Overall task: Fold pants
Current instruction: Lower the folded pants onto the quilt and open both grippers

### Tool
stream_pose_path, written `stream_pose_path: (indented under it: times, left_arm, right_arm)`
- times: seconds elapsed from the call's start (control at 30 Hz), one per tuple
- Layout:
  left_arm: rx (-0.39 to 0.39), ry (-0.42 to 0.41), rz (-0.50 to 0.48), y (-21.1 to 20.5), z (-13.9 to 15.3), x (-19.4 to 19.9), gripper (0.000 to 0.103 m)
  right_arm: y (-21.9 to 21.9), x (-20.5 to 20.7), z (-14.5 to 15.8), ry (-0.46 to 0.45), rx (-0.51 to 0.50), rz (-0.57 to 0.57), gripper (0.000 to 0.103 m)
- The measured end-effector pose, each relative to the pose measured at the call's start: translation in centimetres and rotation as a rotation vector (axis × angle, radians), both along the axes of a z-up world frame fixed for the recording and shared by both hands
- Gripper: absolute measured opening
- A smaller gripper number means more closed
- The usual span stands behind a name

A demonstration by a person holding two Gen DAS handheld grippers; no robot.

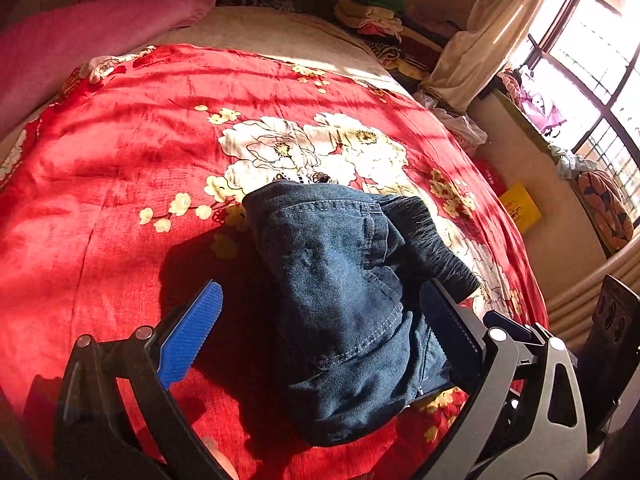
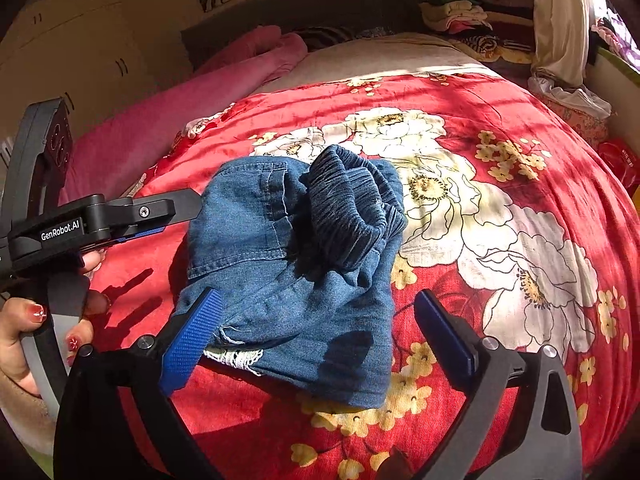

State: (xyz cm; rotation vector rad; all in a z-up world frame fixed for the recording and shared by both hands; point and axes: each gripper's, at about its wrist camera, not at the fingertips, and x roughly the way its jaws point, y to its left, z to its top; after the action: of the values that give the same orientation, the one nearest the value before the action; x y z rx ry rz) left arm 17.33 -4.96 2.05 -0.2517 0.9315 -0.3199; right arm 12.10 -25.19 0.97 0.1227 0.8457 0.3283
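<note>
The blue denim pants (image 1: 340,300) lie in a folded, bunched bundle on the red floral bedspread (image 1: 120,160), with the ribbed elastic waistband (image 1: 432,240) on top. My left gripper (image 1: 320,312) is open and straddles the bundle. In the right wrist view the pants (image 2: 292,280) lie in the middle with the waistband (image 2: 348,212) bunched on top. My right gripper (image 2: 316,320) is open just above the bundle's near edge. The left gripper (image 2: 184,204) shows at the left, its tips at the bundle's left edge, held by a hand.
A pink blanket (image 1: 80,40) lies along the bed's far left. Stacked clothes (image 1: 376,16) sit at the head of the bed. A curtain (image 1: 480,40) and window (image 1: 592,60) are at the right, with a yellow box (image 1: 520,206) on the floor beside the bed.
</note>
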Motion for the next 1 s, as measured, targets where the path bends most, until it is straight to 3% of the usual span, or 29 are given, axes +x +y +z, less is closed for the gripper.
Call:
stream_pose_path:
  times: [0.67,1.0]
  left_arm:
    - [0.016,-0.051,0.005,0.2,2.8,-3.3,0.093]
    - [0.048,-0.078,0.013,0.2,3.3,-7.3,0.093]
  right_arm:
    - [0.2,-3.2,2.8,-0.077,-0.037,0.009,0.098]
    - [-0.8,-5.9,3.6,-0.112,-0.063,0.002,0.098]
